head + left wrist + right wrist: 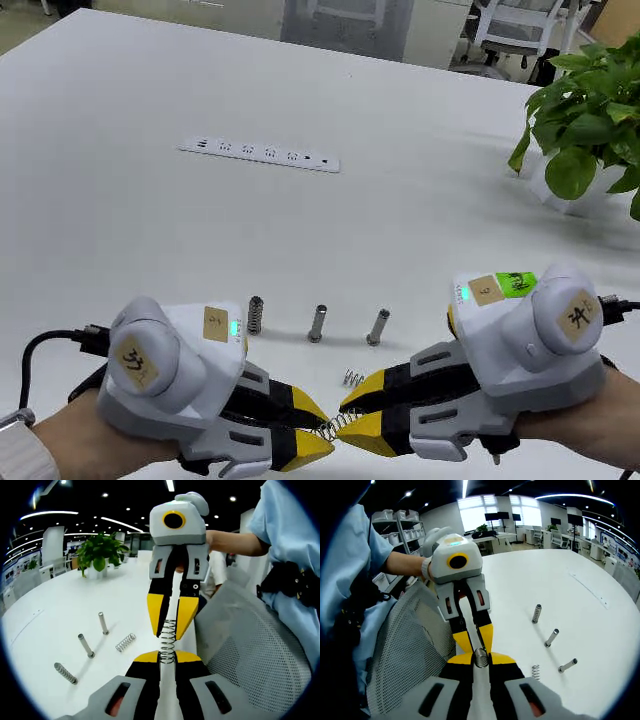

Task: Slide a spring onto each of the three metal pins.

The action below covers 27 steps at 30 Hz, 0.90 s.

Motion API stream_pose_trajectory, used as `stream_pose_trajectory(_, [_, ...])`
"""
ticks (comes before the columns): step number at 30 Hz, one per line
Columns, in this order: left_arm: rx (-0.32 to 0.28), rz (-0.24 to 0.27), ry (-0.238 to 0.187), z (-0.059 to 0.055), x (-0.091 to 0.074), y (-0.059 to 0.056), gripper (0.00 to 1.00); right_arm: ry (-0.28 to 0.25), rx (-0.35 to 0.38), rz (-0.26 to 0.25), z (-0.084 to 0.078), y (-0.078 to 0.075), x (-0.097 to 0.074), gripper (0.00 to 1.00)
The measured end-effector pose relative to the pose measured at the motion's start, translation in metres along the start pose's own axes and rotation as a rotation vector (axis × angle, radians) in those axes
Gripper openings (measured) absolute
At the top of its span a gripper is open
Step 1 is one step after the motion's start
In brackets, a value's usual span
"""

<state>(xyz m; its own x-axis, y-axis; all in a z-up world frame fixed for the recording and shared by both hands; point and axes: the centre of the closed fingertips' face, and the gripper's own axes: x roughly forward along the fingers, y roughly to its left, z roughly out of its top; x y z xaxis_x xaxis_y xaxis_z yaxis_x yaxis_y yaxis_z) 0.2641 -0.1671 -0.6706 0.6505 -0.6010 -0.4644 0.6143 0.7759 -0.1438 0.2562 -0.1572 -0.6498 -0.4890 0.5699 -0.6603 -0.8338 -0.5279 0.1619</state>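
Note:
A small spring [330, 425] hangs between my two grippers near the table's front edge, above the table. My left gripper [322, 432] [167, 656] is shut on one end of the spring [167, 639]. Facing it, my right gripper [345, 418] [479, 658] is shut on the other end of the spring [480, 657]. Three metal pins stand in a row just beyond. The left pin [256, 315] [65, 673] [536, 613] carries a spring. The middle pin [318, 323] [86, 645] [551, 637] and right pin [378, 326] [103, 623] [567, 665] are bare. A loose spring [352, 377] [125, 642] [535, 671] lies before them.
A white power strip [259, 154] lies further back on the white table [120, 200]. A potted plant [585, 120] stands at the far right. In the gripper views, a person in a blue shirt [285, 535] sits in a mesh chair [250, 645] at the table's edge.

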Motion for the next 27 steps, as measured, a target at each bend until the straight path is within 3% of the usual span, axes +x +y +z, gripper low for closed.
stream_pose_trajectory(27, [0.006,-0.002,0.025,-0.001,0.013,-0.006,0.09,0.122,-0.105,0.005,-0.003,0.005,0.001,0.12])
